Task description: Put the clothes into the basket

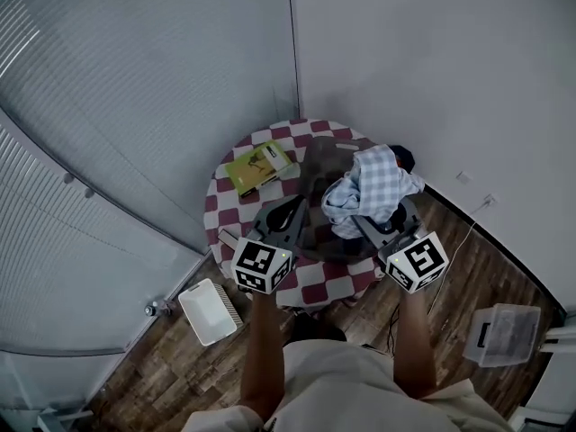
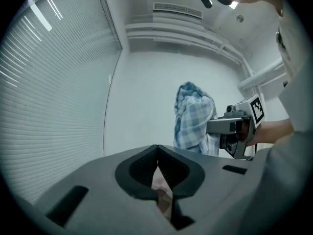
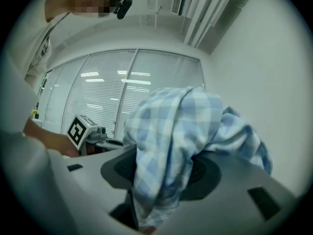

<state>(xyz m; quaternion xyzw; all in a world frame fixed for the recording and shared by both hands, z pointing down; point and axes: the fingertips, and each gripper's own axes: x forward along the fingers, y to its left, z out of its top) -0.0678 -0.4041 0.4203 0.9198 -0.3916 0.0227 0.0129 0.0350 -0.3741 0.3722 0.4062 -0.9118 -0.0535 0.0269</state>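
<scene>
Dominating the head view is the round checkered table, w/ a dark garment spread over its middle and not yet picked up. Above that hangs the blue plaid shirt, bunched, clear of the tabletop as far as I can tell. The white basket sits on the floor at the table's left, well apart from the shirt and looking empty. A yellow-green book lies on the table just beside the dark garment. The right gripper has its jaws clamped on a fold of the shirt, and in the right gripper view the cloth drapes over both jaws and hides the tips. The left gripper has its jaws pressed together at the tips w/ nothing btwn them, low over the table. Risks, as I judge them: the pinch takes only a fold, so a fast swing could let the shirt slide out. The basket is down on the far side from the right gripper, so a cross-body reach could drop cloth on the rim or floor. Loose hanging ends could also catch the dark garment or nudge the book off the edge.
</scene>
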